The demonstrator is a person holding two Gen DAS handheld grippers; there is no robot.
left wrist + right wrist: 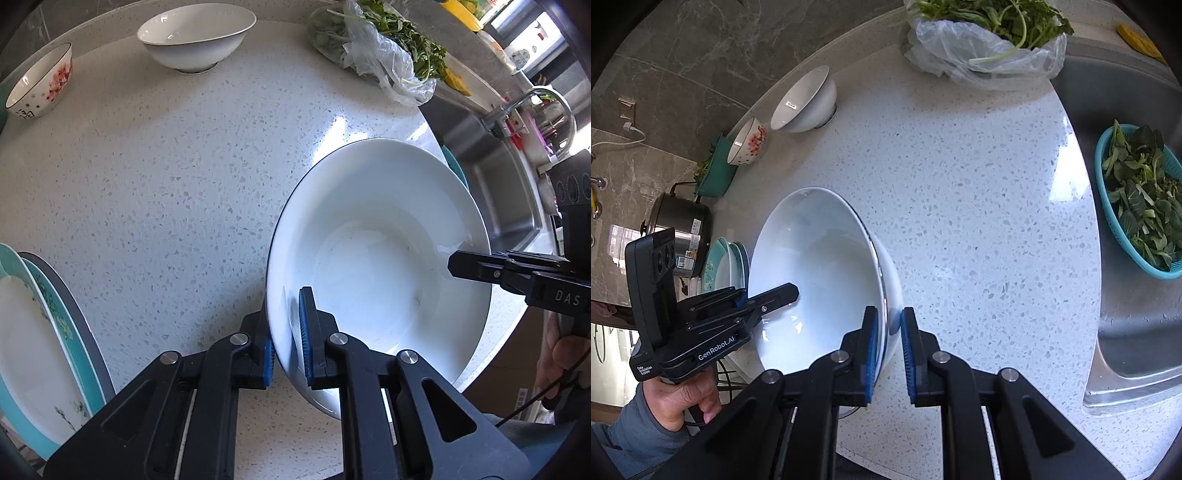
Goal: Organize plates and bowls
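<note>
A large white bowl [380, 258] [820, 273] is held tilted above the speckled counter [177, 177] by both grippers. My left gripper [288, 343] is shut on its near left rim and shows in the right wrist view [764, 299]. My right gripper [888, 350] clamps the opposite rim and shows in the left wrist view [465, 262]. A second white bowl [195, 35] [805, 101] and a small flowered bowl [40, 86] [748, 142] stand at the counter's far side. Stacked teal-rimmed plates [40, 343] [727, 262] lie at the left.
A plastic bag of greens [373, 48] [986, 40] lies at the far right of the counter. A steel sink [506, 192] [1137, 332] with a faucet [532, 107] is on the right, holding a teal basket of leaves [1141, 199]. A steel pot [679, 232] stands at the left.
</note>
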